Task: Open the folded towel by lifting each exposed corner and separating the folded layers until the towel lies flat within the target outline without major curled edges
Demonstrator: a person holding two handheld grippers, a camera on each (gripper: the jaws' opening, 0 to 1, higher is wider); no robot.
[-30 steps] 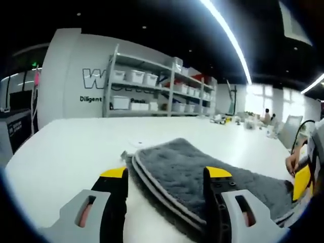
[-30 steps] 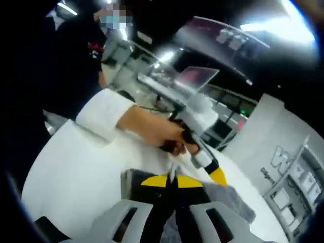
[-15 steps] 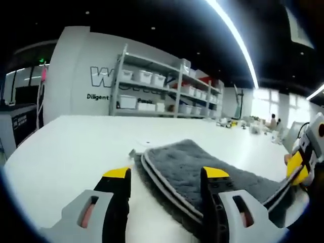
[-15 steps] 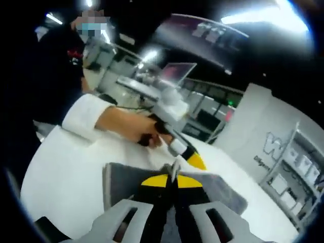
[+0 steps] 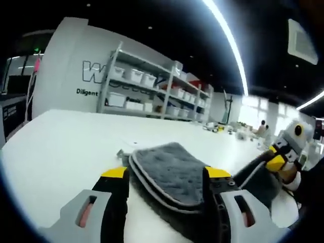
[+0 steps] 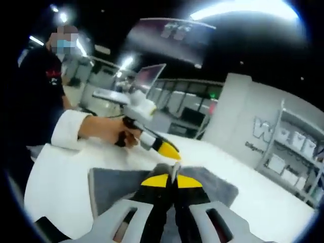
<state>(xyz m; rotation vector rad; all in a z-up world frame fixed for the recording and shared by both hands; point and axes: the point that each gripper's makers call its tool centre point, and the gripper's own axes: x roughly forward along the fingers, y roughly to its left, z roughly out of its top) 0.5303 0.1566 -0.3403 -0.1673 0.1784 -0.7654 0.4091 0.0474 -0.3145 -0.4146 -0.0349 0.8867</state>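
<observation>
A grey towel (image 5: 167,167) with a pale piped edge lies folded in layers on the white table (image 5: 61,142). My left gripper (image 5: 166,173) hovers open just in front of its near fold, one jaw on each side of the edge. My right gripper (image 5: 277,156) enters the left gripper view from the right, holding a towel layer lifted off the table. In the right gripper view my right gripper (image 6: 172,180) is shut on the towel's pale edge (image 6: 173,169), with grey towel (image 6: 109,182) spread below. The left gripper (image 6: 152,142) hangs beyond it in a hand (image 6: 121,135).
Metal shelves (image 5: 142,93) with white bins stand at the table's far side against a lettered wall. Small items (image 5: 223,129) lie on the far table end. A person in dark clothes with a white sleeve (image 6: 66,132) stands at the table's edge.
My right gripper has risen with the towel edge pinched, pulling that layer up off the table. The left gripper stays open near the fold; both views have shifted slightly.
</observation>
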